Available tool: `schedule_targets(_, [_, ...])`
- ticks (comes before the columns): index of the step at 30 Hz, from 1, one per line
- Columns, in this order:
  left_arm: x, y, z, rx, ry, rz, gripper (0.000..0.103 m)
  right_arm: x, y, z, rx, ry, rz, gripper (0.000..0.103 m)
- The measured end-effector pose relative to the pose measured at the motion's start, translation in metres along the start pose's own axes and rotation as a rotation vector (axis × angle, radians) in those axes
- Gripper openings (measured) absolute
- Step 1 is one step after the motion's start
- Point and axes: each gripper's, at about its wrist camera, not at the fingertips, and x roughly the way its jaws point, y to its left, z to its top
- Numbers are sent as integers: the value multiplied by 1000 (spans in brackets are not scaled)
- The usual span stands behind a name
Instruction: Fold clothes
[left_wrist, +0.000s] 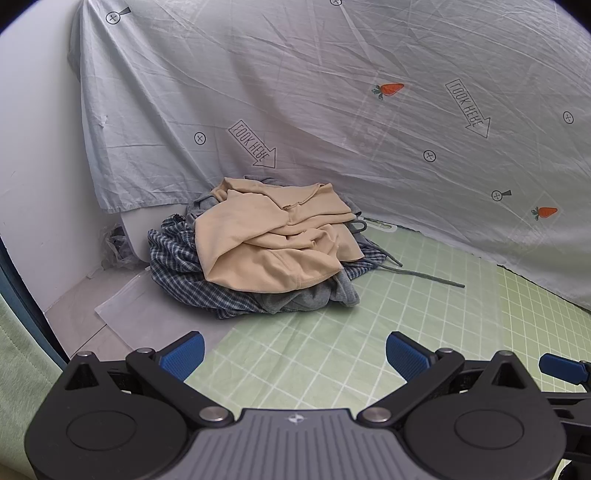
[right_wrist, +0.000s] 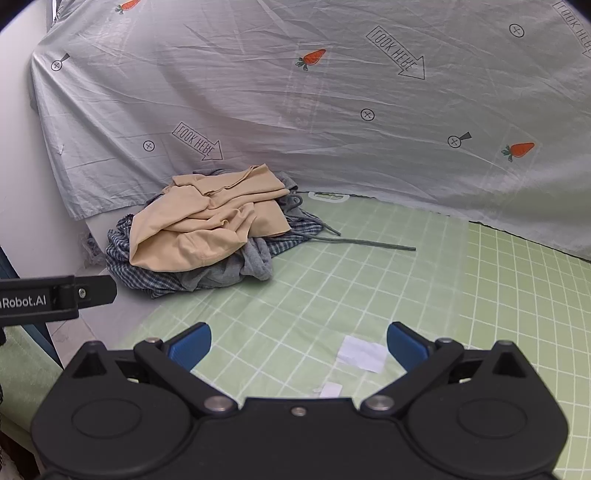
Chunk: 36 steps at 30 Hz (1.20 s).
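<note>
Nothing looks folded yet: the clothes (left_wrist: 266, 247) lie in one rumpled heap at the far left of the green mat (left_wrist: 369, 332), a tan top (right_wrist: 207, 225) uppermost. Left gripper (left_wrist: 294, 355) and right gripper (right_wrist: 299, 345) hover near, jaws spread, empty. All folding remains.

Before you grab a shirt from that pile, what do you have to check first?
1. Left gripper fingers apart, holding nothing: ok.
2. Right gripper fingers apart, holding nothing: ok.
3. Beige top lies on top of the pile, free to lift: ok.
4. Green grid mat has bare room for folding: ok.
5. Grey drawstring trails loose; may snag: not ok.
6. White paper scraps on the mat: not ok.
</note>
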Motion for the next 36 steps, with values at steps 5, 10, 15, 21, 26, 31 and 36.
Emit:
schedule_targets(5, [0,0,-1,2,1,-4,103,-1,0,0,0,-1,2,103])
schedule_targets(10, [1,0,0,3,3,-7,103,-1,-1,1,2,0,1,103])
schedule_targets(15, [3,-1,1,4,6,-8,103,0,-1,1,4,0,0,103])
schedule_targets(21, [5,-1,1,5,13,-9,103,2,-2,1,6,3,-1,103])
schedule_targets(26, [8,-1,1,8,22,-13,103,5,-3,2,9,7,-4,103])
schedule_targets(31, [16,1,3,-2,38,-20,103,10,-5,2,19,17,-20,103])
schedule_targets(36, [32,3,5,-2,84,-45,103,21,-9,5,23,32,-41,103])
